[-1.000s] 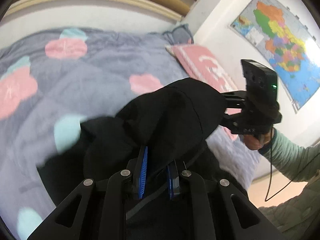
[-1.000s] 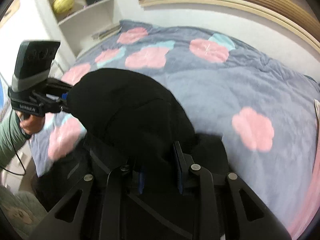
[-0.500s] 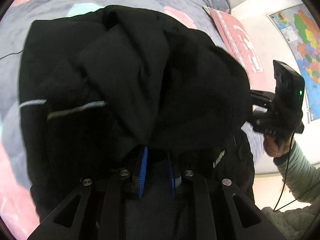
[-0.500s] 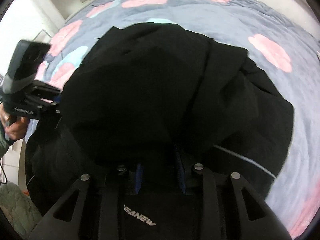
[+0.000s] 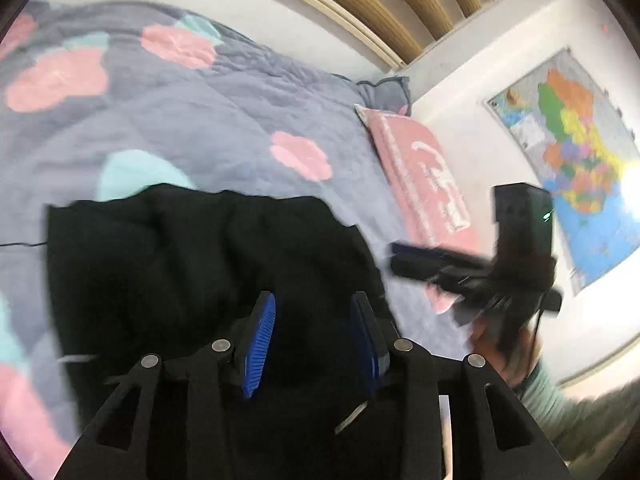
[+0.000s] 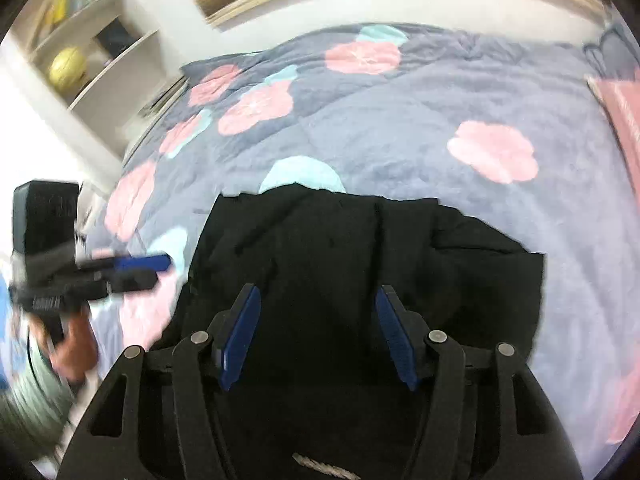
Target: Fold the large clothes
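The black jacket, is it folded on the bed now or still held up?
Folded over: the black jacket lies on the quilt, and both the left gripper and right gripper are open.

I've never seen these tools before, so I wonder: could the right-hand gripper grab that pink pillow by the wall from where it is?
Probably not yet. The right gripper hangs open over the black garment, and the pink pillow lies well off to its side across bare quilt; nothing blocks it.

A grey-blue quilted bedspread with pink and teal flower patches (image 5: 224, 116) is covering the bed. A colourful wall map (image 5: 576, 152) is hanging on the white wall, and white open shelves (image 6: 92, 52) are holding a yellow ball (image 6: 67, 65).
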{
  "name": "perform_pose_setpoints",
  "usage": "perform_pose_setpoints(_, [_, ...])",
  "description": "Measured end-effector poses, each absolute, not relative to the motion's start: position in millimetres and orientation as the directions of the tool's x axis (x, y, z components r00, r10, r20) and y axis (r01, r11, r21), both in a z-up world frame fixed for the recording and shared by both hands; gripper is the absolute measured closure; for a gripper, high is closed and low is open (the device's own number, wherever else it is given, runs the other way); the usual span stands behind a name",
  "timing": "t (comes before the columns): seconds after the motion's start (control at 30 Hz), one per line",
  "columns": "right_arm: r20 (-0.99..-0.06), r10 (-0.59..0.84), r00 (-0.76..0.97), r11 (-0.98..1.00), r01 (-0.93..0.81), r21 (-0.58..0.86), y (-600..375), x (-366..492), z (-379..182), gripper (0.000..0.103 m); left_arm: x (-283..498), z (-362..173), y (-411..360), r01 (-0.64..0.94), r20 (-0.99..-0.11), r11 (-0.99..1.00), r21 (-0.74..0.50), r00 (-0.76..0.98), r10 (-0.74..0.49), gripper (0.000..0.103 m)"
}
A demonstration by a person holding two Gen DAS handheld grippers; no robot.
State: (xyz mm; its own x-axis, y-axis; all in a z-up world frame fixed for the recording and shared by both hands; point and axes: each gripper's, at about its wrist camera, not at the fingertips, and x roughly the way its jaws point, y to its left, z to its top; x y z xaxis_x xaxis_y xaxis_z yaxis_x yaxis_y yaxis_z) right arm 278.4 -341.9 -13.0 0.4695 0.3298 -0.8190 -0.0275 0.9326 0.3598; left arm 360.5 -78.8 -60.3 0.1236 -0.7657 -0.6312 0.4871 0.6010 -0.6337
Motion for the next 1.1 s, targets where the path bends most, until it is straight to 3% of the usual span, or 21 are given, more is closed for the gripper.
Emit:
perform_pose_setpoints(0.07, [-0.856,0.291,0.428,0.944,0.015,0.329,-330.8,294.6,-34.9,0.039,371.7,-83.0,-93.0,0.459,-0.652,0.61,-0.646,0.084,-0.753,0.063])
perform_pose_setpoints(0.2, [-0.95,0.223,0.218,0.967,0.073,0.244,-322.2,294.1,-115.4,0.041,370.6,-156.7,-115.5,0.396,-0.822,0.751,-0.528,-0.017,-0.569,0.067])
perform_pose_setpoints(0.3, [-0.937,0.274,0.215,0.949,0.095,0.3,-332.4,274.9,-153.7,0.041,361.4,-194.2,-99.8,0.33,-0.795,0.741,-0.585,-0.052,-0.605,0.072])
perform_pose_setpoints(0.43, [-0.922,0.272,0.276,0.948,0.084,0.306,-330.8,258.8,-152.9,0.041,357.6,-188.6,-87.4,0.285,-0.765,0.73,-0.622,-0.022,-0.643,0.075])
perform_pose_setpoints(0.67, [-0.899,0.236,0.369,0.962,0.042,0.27,-324.9,232.8,-102.7,0.035,320.9,-112.8,-73.1,0.434,-0.745,0.709,-0.556,0.118,-0.656,0.073])
perform_pose_setpoints(0.8, [-0.858,0.246,0.45,0.959,0.012,0.282,-314.6,214.9,-72.0,0.035,301.3,-92.1,-61.9,0.47,-0.695,0.681,-0.561,0.178,-0.696,0.05])
perform_pose_setpoints(0.9, [-0.849,0.243,0.469,0.964,-0.017,0.267,-295.6,212.5,-78.3,0.035,293.4,-105.8,-64.5,0.489,-0.686,0.681,-0.545,0.208,-0.698,0.05])
perform_pose_setpoints(0.97, [-0.86,0.216,0.462,0.974,-0.041,0.223,-293.4,209.1,-95.6,0.035,293.4,-132.1,-68.8,0.47,-0.732,0.721,-0.509,0.205,-0.65,0.05])
perform_pose_setpoints(1.0, [-0.879,0.18,0.442,0.983,-0.043,0.179,-290.2,208.6,-110.2,0.035,291.8,-152.1,-72.7,0.449,-0.782,0.766,-0.46,0.204,-0.589,0.053])
perform_pose_setpoints(1.03, [-0.9,0.153,0.407,0.988,-0.039,0.15,-288.4,209.8,-128.6,0.035,292.5,-169.2,-76.5,0.434,-0.817,0.793,-0.427,0.191,-0.544,0.063])
perform_pose_setpoints(1.1, [-0.914,0.161,0.372,0.986,-0.01,0.169,-283.5,208.6,-155.8,0.035,291.4,-186.0,-76.9,0.417,-0.825,0.812,-0.409,0.211,-0.524,0.066])
